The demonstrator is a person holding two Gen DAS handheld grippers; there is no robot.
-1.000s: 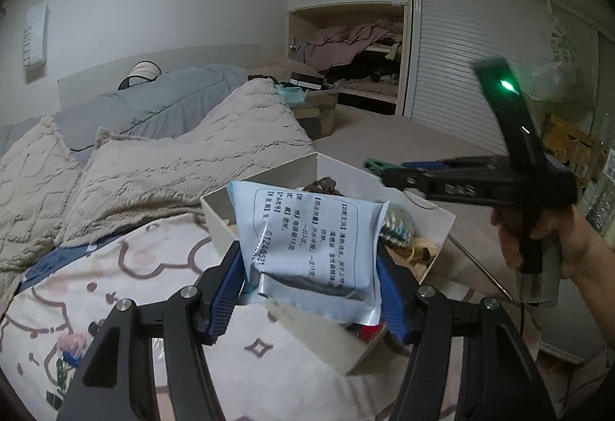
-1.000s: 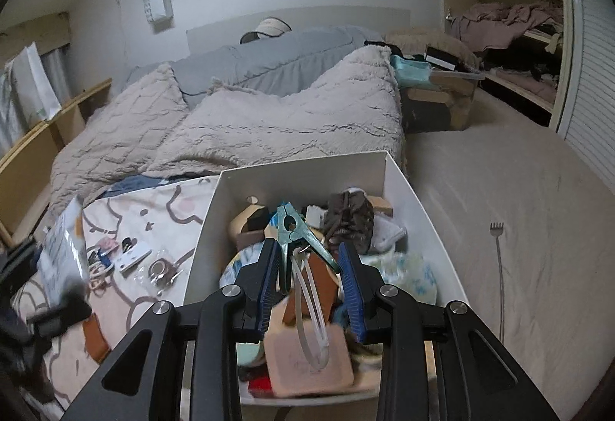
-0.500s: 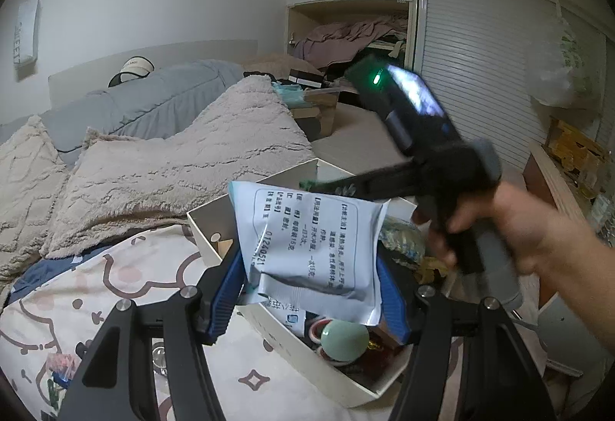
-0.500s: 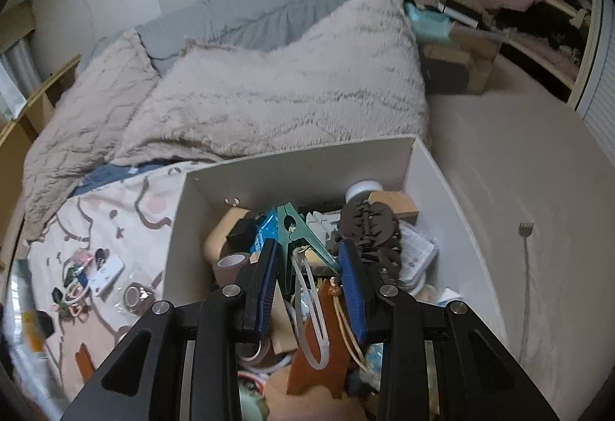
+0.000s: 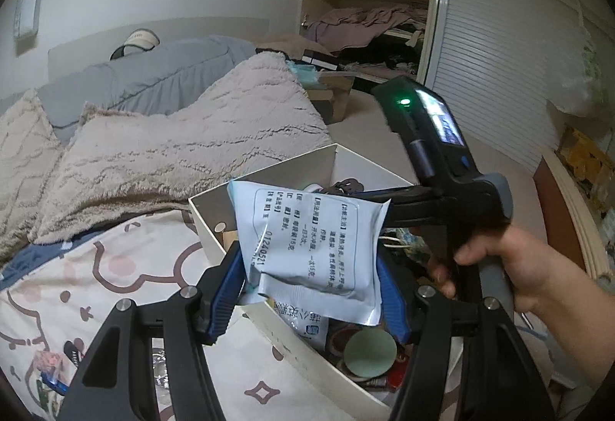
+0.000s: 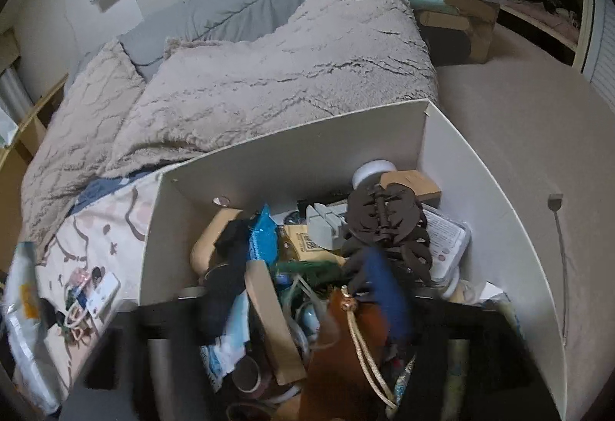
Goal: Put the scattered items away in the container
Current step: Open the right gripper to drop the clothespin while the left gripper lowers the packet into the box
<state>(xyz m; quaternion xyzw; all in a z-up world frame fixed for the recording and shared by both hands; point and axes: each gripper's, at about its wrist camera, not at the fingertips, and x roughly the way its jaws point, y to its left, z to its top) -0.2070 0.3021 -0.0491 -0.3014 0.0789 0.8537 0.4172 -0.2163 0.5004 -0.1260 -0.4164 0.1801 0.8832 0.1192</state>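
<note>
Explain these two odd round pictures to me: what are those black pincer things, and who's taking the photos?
No robot: a person holds a black two-finger gripper in each hand, each with a wide-angle camera looking along its fingers. The left camera shows the left gripper clamped on a white printed foil sachet above an open white cardboard box on a cartoon-patterned bed sheet; the person's right hand appears there too. The right camera looks down into the box, crowded with clutter such as a brown hair claw. Though blurred, the right gripper has just been opening its jaws, with a green clip between them, apparently let go. Small items lie on the sheet outside.
</note>
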